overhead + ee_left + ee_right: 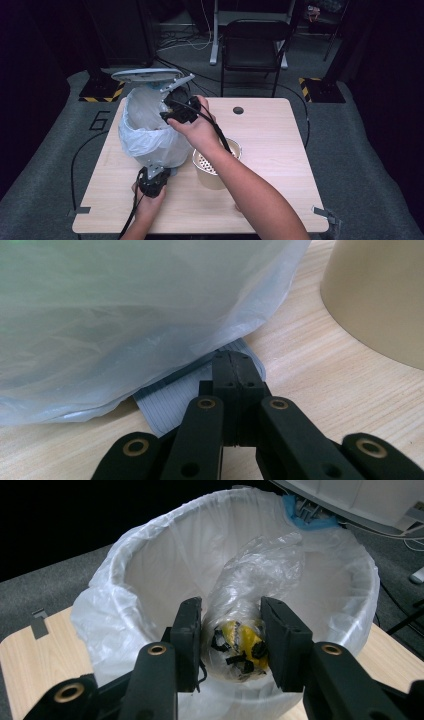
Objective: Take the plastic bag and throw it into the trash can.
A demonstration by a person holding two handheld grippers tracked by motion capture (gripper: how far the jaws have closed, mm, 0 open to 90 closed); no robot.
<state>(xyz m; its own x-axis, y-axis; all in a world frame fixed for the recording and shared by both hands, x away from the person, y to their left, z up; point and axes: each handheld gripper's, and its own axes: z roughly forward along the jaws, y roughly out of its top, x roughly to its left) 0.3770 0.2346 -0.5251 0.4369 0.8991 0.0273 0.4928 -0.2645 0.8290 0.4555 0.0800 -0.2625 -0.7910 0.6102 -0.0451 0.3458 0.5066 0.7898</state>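
Note:
A bin lined with a white plastic bag stands at the table's left, its grey lid raised behind it. My right gripper hovers over the bin's mouth. In the right gripper view that gripper is shut on a small clear bag holding yellow and black scraps, just above the liner's rim. My left gripper sits low at the bin's front. Its jaws are shut, with the tips resting on a grey ribbed pedal under the liner.
A beige cup with a perforated insert stands right beside the bin, under my right forearm, and its wall is close to the left gripper. A hole marks the table's far edge. A black chair stands beyond.

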